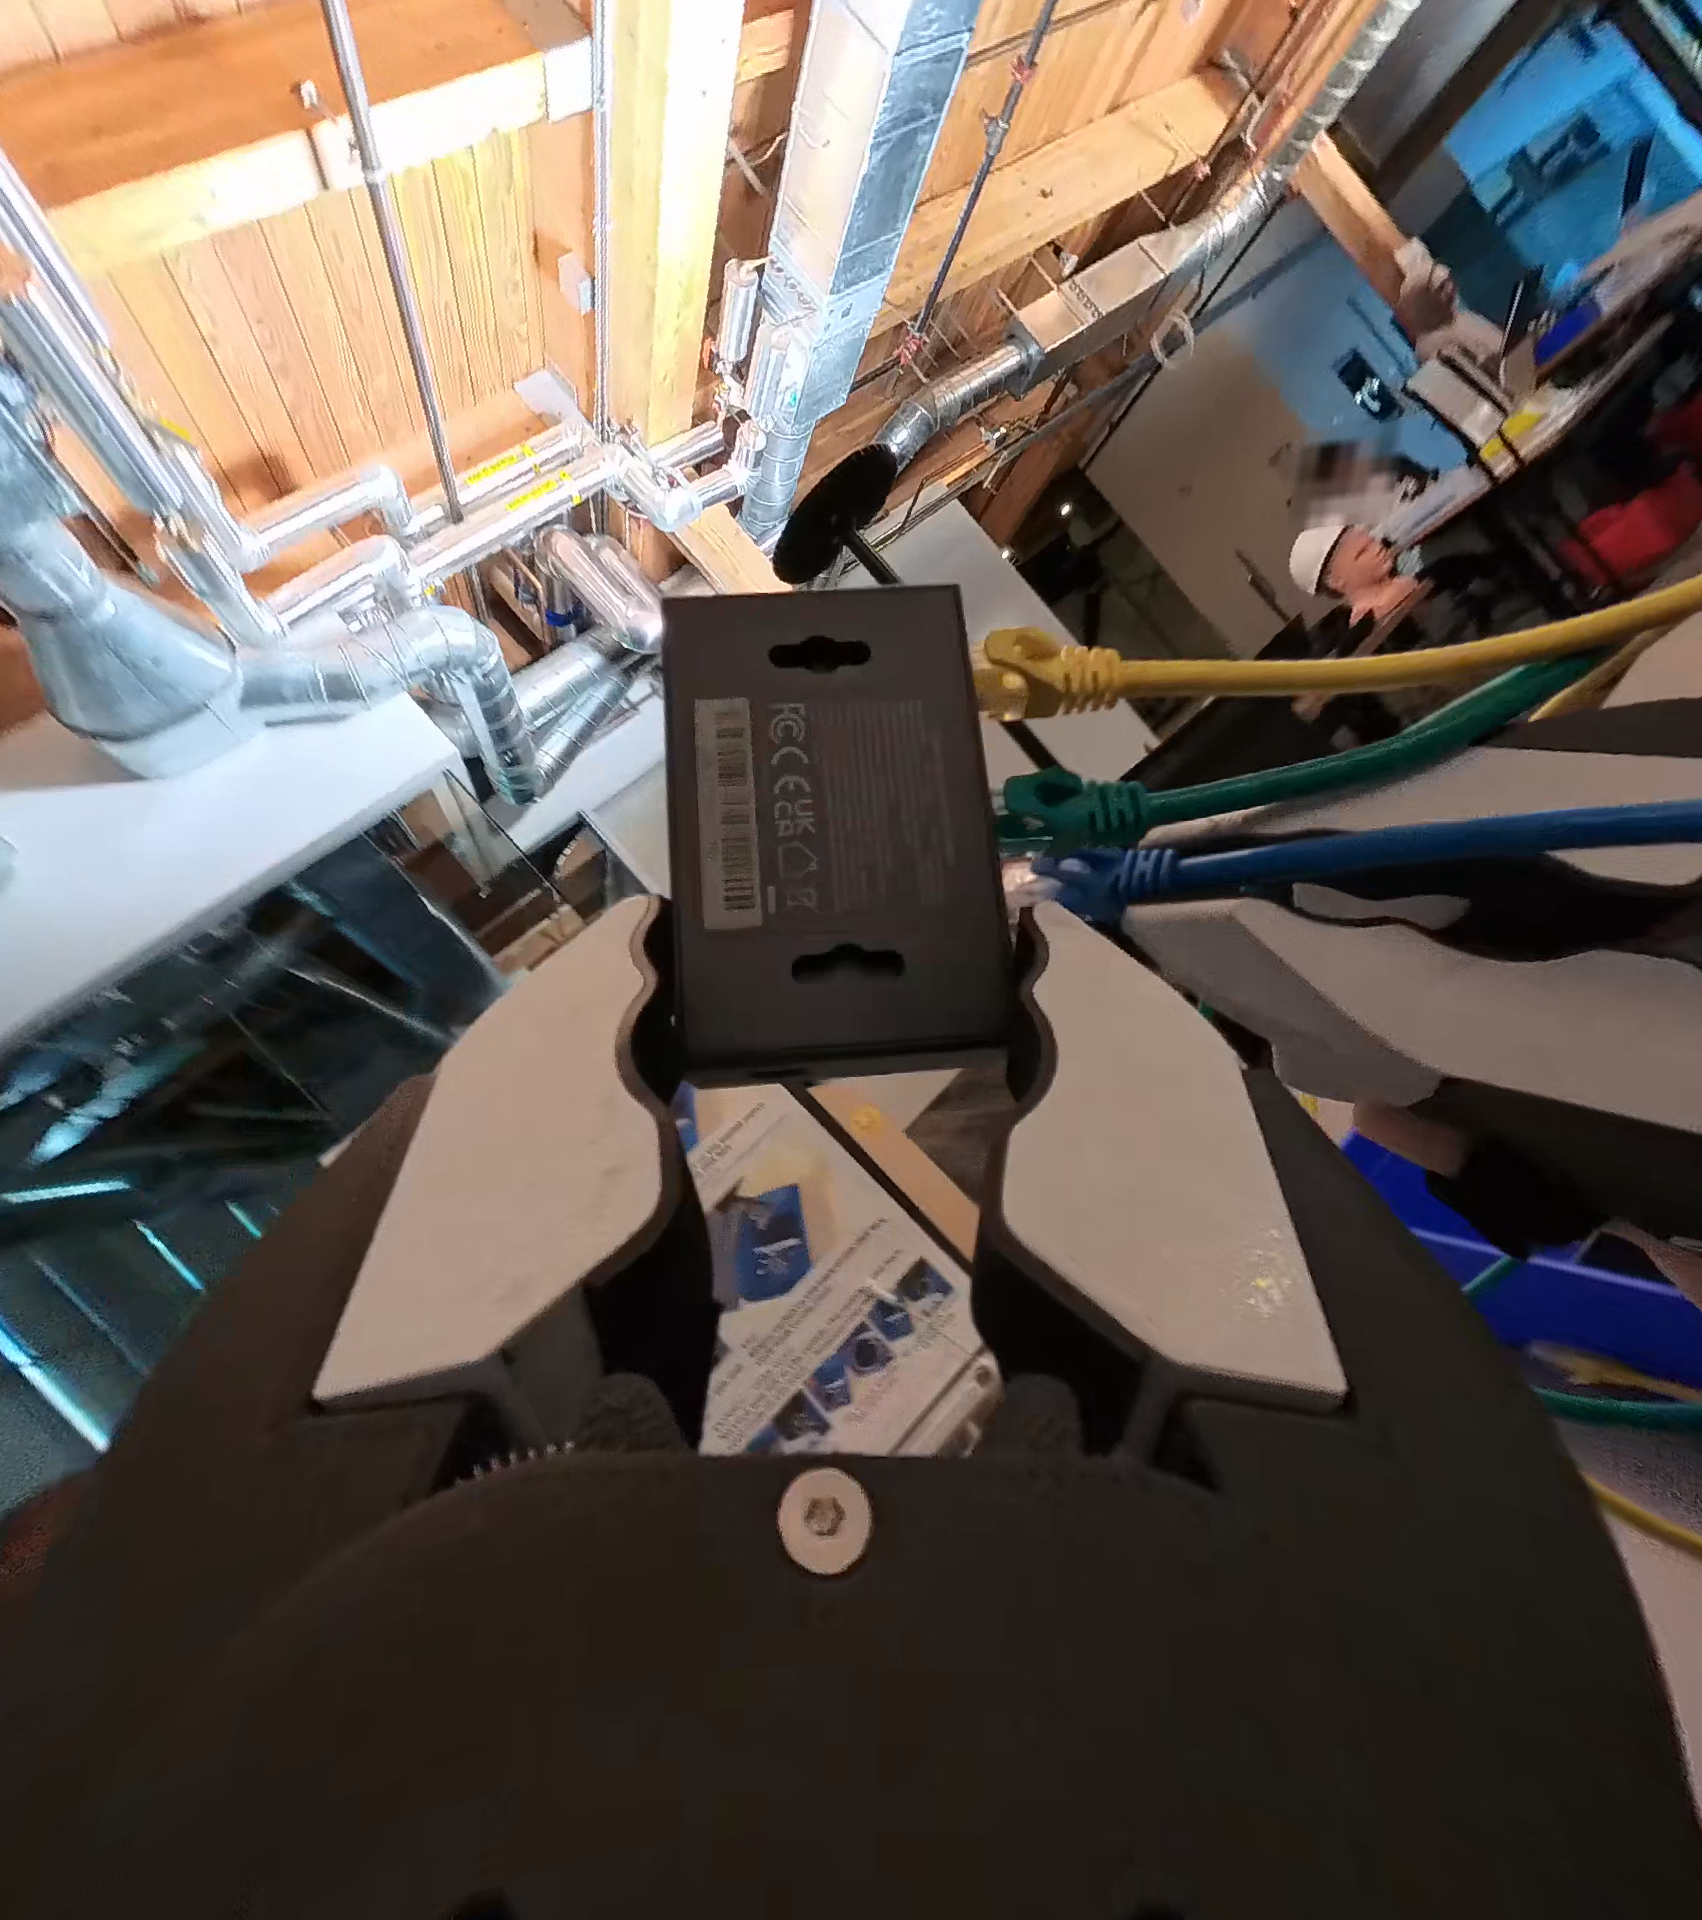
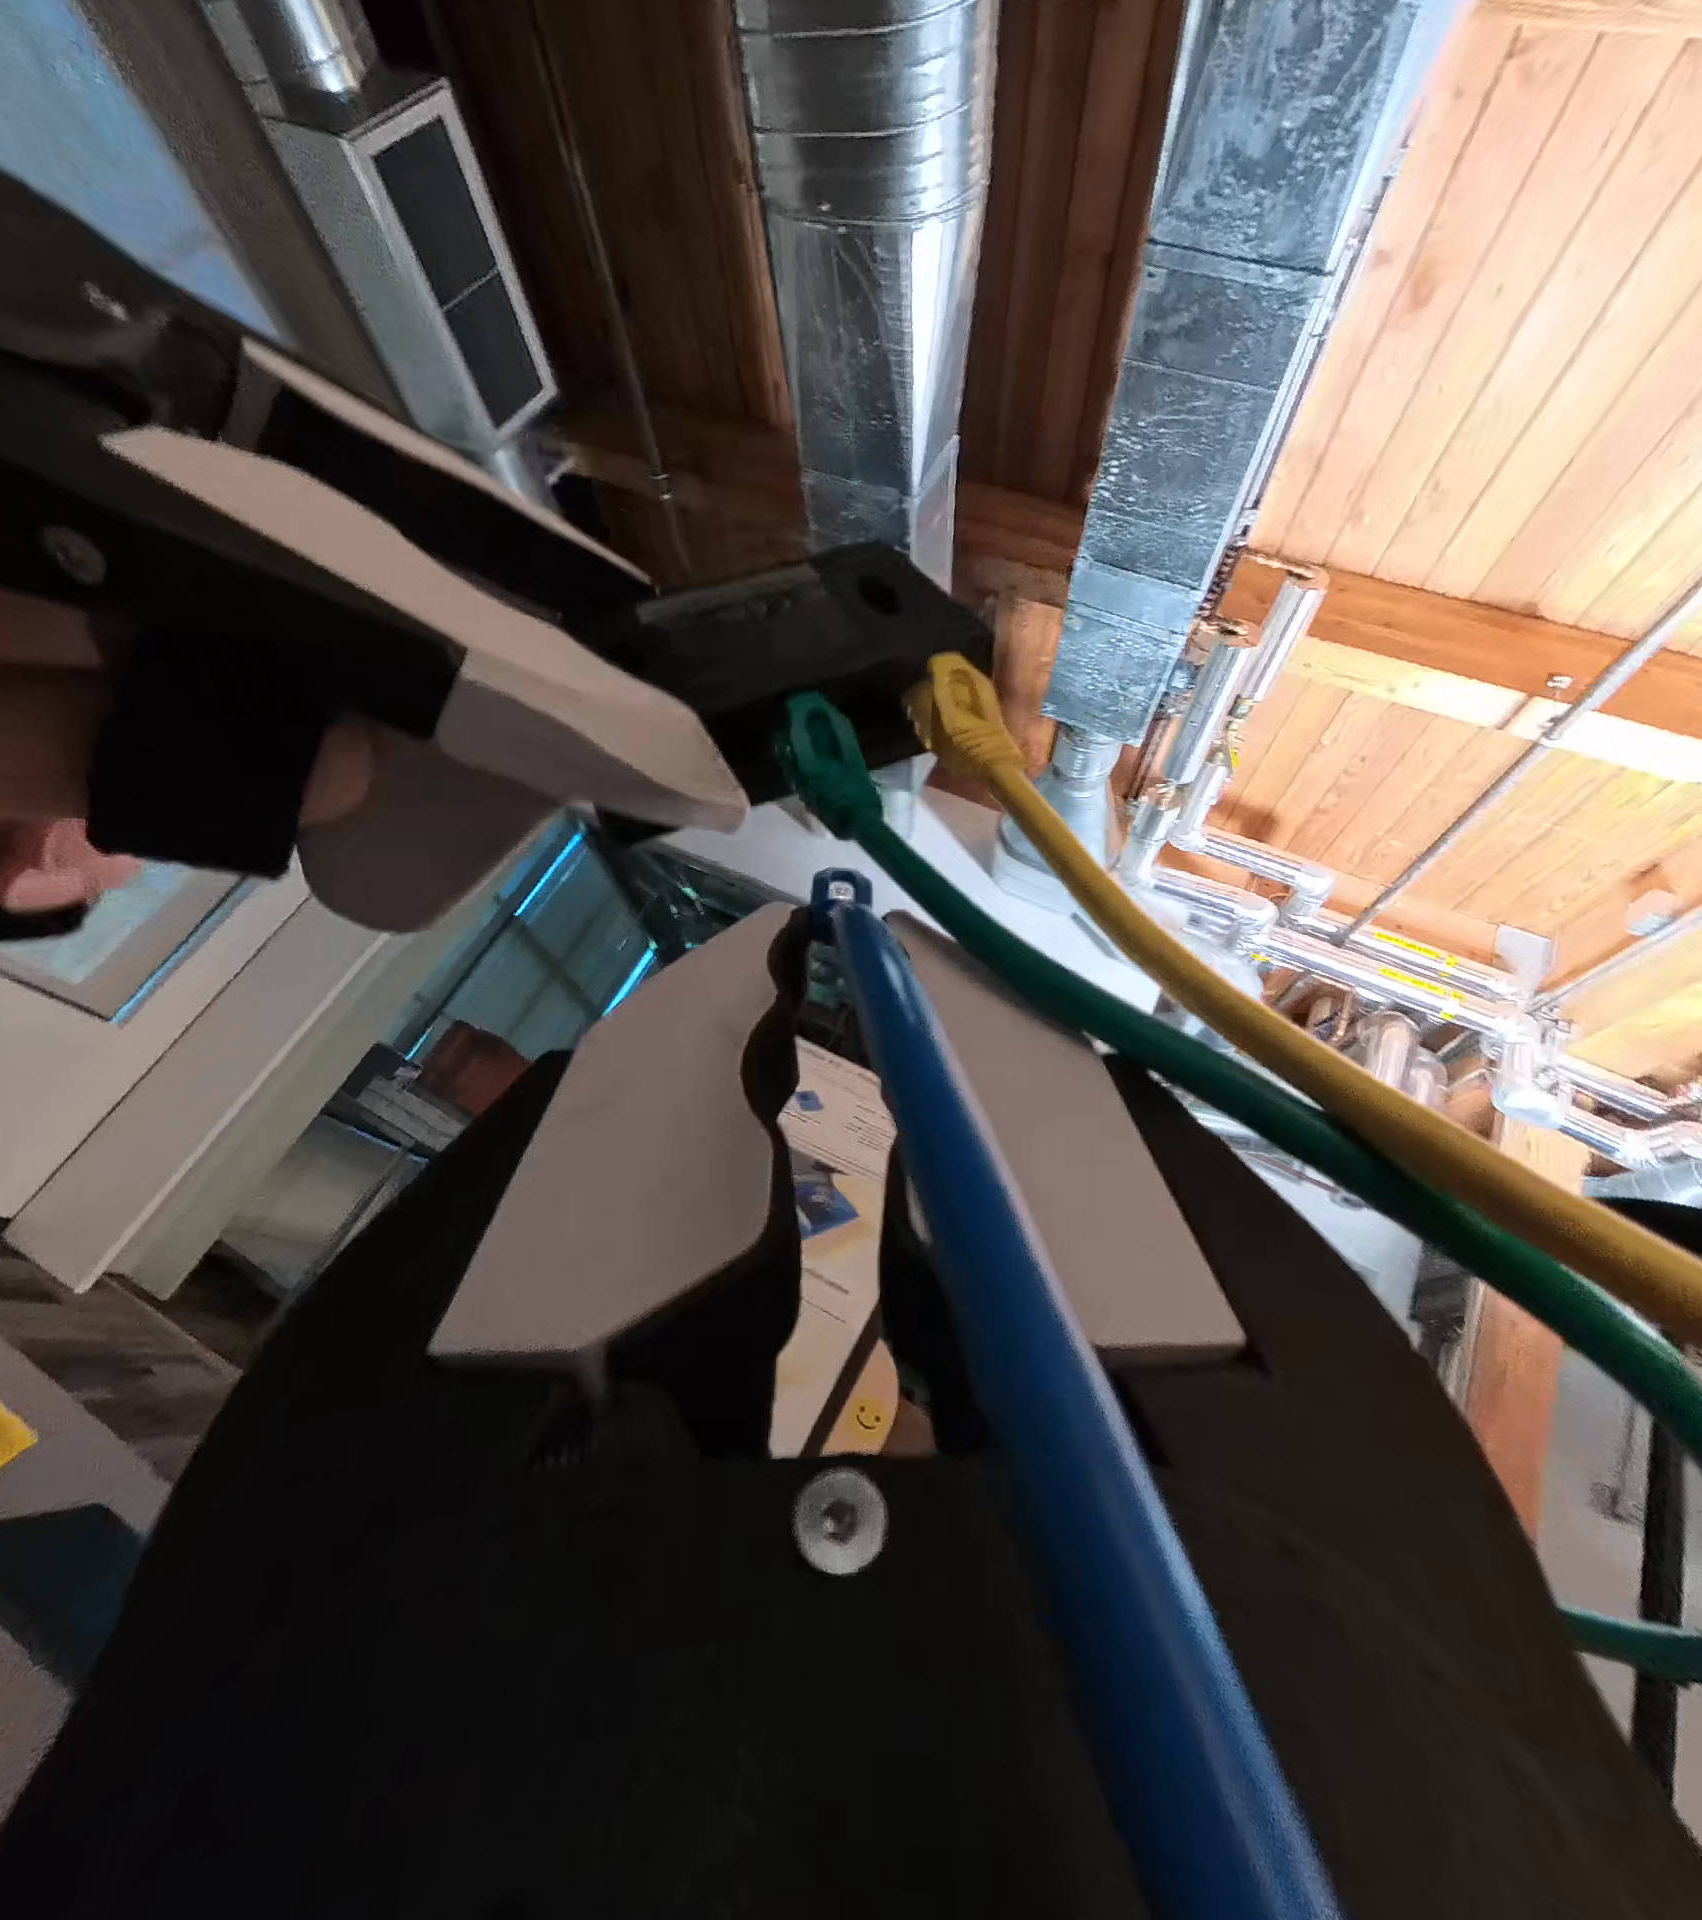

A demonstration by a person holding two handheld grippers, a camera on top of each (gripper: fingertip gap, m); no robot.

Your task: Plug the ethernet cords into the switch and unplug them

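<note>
Under the timber ceiling and silver ducts, my left claw clamps the black switch, yellow cord and green cord plugged in, while my right claw pinches the blue cord just beside its ports.

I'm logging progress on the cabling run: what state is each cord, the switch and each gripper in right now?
switch: held up, clamped in left gripper
yellow cord: plugged in
green cord: plugged in
blue cord: unplugged, plug short of the switch
right gripper: shut on blue cord
</note>
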